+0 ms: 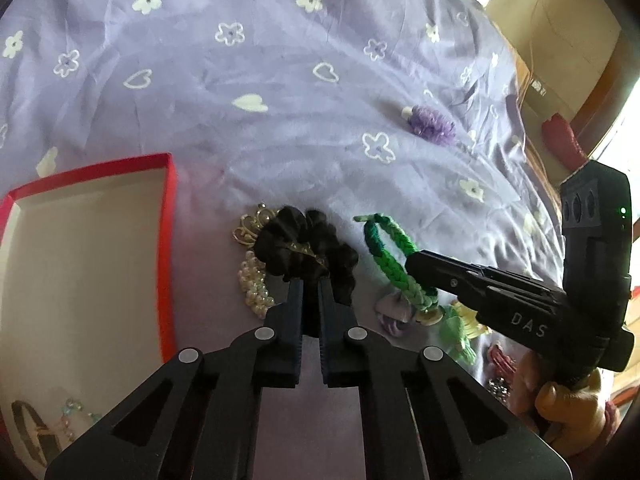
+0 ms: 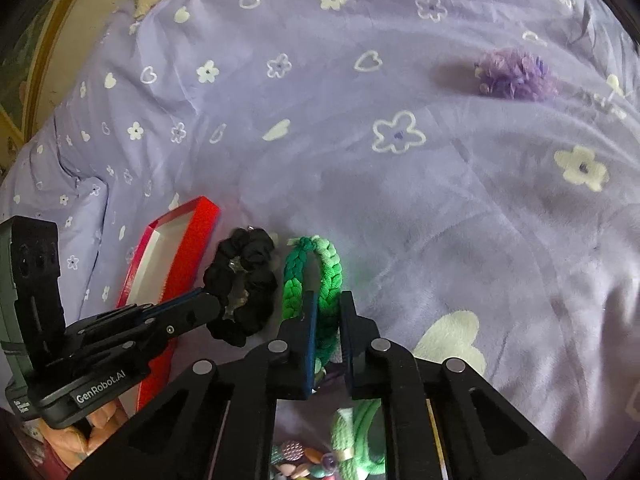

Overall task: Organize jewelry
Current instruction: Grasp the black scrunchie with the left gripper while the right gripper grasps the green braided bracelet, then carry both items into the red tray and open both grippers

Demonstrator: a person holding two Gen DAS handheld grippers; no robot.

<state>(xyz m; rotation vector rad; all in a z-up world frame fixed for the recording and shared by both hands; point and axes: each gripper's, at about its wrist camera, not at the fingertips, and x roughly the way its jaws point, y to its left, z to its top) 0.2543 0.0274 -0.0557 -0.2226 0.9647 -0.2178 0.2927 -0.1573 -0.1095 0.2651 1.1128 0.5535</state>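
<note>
A black scrunchie lies on the purple bedspread beside an open red box. My left gripper is shut on the scrunchie's near edge. Just to its right lies a green braided band. My right gripper is shut on one strand of that loop. A hand holds the right gripper at the lower right of the left wrist view.
A gold crown piece and a pearl cluster lie partly under the scrunchie. A purple pompom tie sits farther back. Pale green cords, a lilac knot and coloured beads lie near me. The box holds a bracelet.
</note>
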